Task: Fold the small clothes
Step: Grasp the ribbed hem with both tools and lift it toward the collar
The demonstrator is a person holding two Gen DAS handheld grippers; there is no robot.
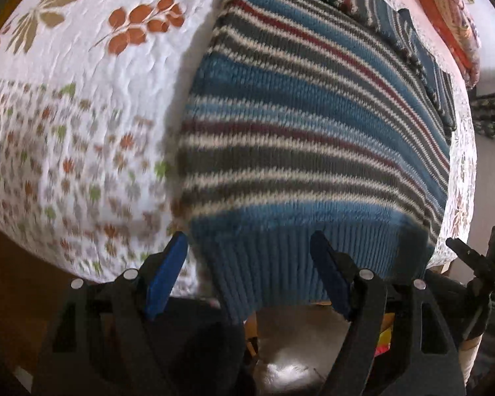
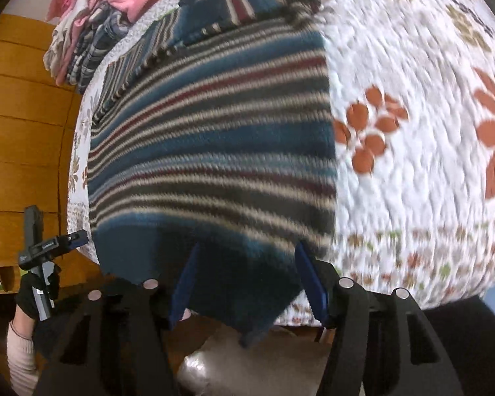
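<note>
A striped knit sweater (image 1: 307, 125) is spread flat on the floral quilted bed (image 1: 82, 99), ribbed hem draped over the near edge. Both the left gripper (image 1: 247, 274) and right gripper (image 2: 244, 280) are held at that hem, jaws wide open, nothing pinched.

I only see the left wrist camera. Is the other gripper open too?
Observer: Yes. The right gripper has its jaws open, with the sweater hem between them.
Operator: Who's holding the left gripper?
Observer: The left gripper is held by a hand in a black glove, with a pale sleeve below it.
</note>
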